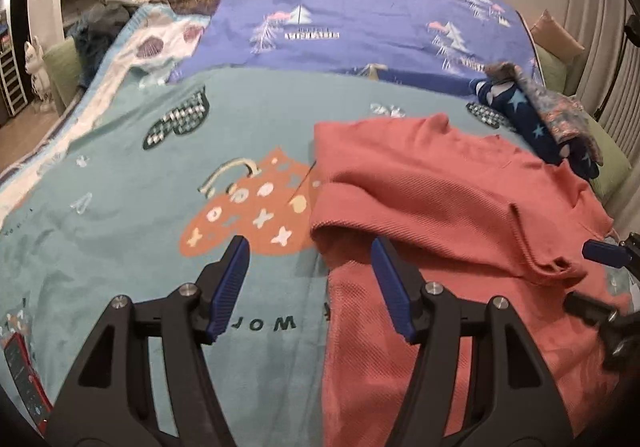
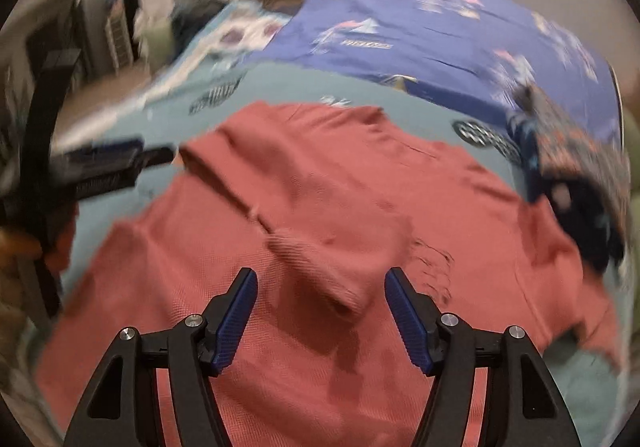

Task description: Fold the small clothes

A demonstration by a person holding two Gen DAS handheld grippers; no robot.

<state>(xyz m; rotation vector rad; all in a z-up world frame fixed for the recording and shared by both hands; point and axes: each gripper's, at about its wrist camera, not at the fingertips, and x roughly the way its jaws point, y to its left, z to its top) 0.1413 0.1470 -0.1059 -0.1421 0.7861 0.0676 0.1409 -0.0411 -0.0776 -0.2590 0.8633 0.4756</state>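
Note:
A coral knit garment (image 1: pixel 440 199) (image 2: pixel 320 175) lies spread on the teal blanket (image 1: pixel 120 167), one sleeve folded across its body. My left gripper (image 1: pixel 309 247) hovers over the garment's left edge. Its jaws stand wide apart, nothing is pinched, and its right finger is above the coral cloth. My right gripper (image 2: pixel 320 275) hangs open over the folded sleeve's cuff, with the pads clear of the fabric. Each gripper shows in the other's view: the right gripper (image 1: pixel 592 279) at the far right edge, the left gripper (image 2: pixel 108 165) blurred at the left.
A pile of other clothes, dark blue with stars (image 1: pixel 520 115) and a floral piece (image 1: pixel 560 107), sits at the garment's far right corner. A blue tree-print sheet (image 1: pixel 360 27) covers the far half of the bed. A red flat object (image 1: pixel 20 367) lies at the near left.

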